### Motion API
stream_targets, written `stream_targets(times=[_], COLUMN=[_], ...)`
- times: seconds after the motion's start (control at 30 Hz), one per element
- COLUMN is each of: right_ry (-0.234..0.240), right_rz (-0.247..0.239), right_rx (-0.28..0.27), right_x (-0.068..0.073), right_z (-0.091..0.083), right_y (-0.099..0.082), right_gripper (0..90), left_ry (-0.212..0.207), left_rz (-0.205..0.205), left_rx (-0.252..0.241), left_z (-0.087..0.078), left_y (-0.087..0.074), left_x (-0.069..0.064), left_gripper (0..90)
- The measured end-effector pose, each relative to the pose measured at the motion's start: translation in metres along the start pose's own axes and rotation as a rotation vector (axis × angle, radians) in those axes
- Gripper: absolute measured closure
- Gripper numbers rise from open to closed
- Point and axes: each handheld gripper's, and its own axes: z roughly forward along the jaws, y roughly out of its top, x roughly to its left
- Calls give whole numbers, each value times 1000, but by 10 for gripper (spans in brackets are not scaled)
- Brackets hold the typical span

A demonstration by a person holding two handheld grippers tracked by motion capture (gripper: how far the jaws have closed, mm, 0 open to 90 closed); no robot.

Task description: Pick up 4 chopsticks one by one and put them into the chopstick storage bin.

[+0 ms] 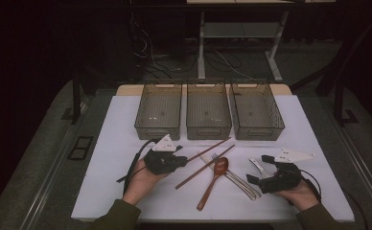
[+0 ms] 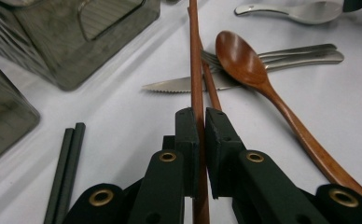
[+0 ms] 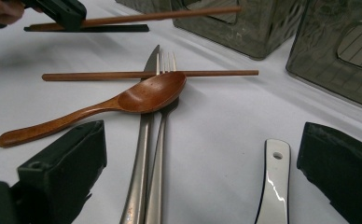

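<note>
A white counter [image 1: 126, 143] holds three smoky see-through bins [image 1: 208, 112] in a row along its far side. In front of them lies a loose pile of cutlery.

At the left, the left claw [image 2: 201, 122] is closed on one brown wooden chopstick [image 2: 195, 60], pinched near one end, so most of the stick juts out toward the bins. A second brown chopstick [image 3: 151, 74] lies flat on the counter, across a steel knife [image 3: 139, 177] and fork [image 3: 159, 154]. A wooden spoon [image 3: 123, 102] rests on top, its bowl over the fork's neck. A pair of dark chopsticks [image 2: 67, 168] lies just beside the left claw.

At the right, the right claw [image 3: 193, 172] stands wide open and empty, low over the counter. The handle of a white ceramic spoon [image 3: 274, 186] lies between its jaws, untouched.

The step in hand looks like carrying the gripped chopstick to a bin. To do it well, keep the pinch firm so the long free end does not swing. Lift it clear of the spoon and the bin's near wall. Then lower it lengthwise inside before letting go.
</note>
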Motion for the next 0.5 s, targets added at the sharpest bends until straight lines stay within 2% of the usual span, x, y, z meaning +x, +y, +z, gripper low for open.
stream_targets(times=[0.5], right_ry=[0], right_rz=[7], right_rx=[-2], right_x=[-1], right_z=[0], right_y=[0], right_gripper=[11], left_ry=[-17], left_rz=[9], left_rx=[0], left_z=[-15], left_y=[11], left_x=[9], left_gripper=[831])
